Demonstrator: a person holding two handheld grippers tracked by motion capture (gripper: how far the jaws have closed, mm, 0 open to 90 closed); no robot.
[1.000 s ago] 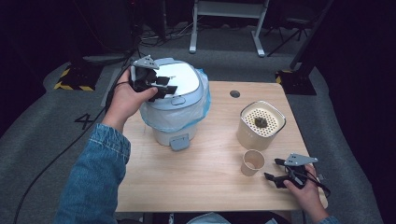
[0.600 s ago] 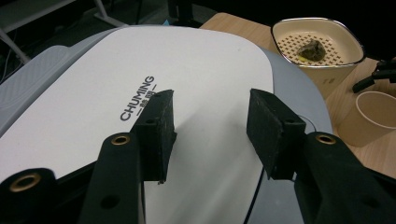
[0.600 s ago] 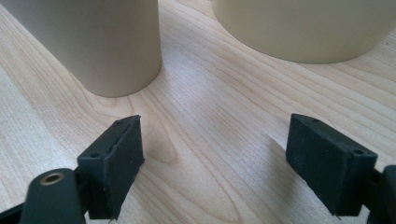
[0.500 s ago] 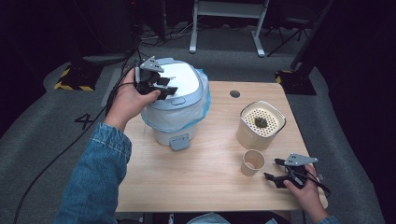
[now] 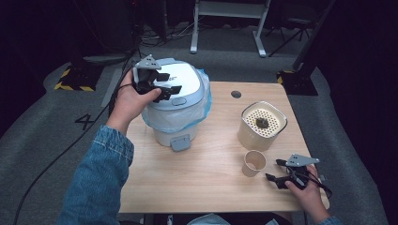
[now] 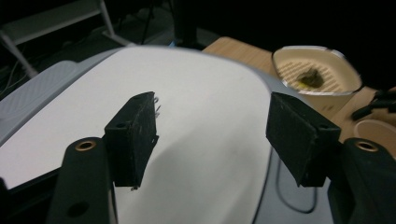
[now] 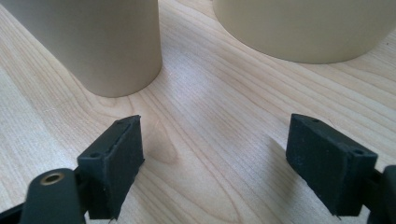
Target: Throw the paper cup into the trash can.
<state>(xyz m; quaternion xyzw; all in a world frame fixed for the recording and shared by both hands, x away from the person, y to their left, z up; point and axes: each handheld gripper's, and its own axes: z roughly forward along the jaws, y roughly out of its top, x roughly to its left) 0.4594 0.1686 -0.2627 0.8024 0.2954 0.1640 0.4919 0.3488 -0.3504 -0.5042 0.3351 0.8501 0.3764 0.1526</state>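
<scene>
The left gripper (image 5: 165, 89) is held over the white bin's lid (image 5: 180, 82), its fingers wide and empty. The bin stands at the counter's (image 5: 206, 178) back left. To open it well, the lid button should probably be pressed straight down. The right gripper (image 5: 277, 176), fingers wide, rests near the paper cup (image 5: 254, 162).
</scene>
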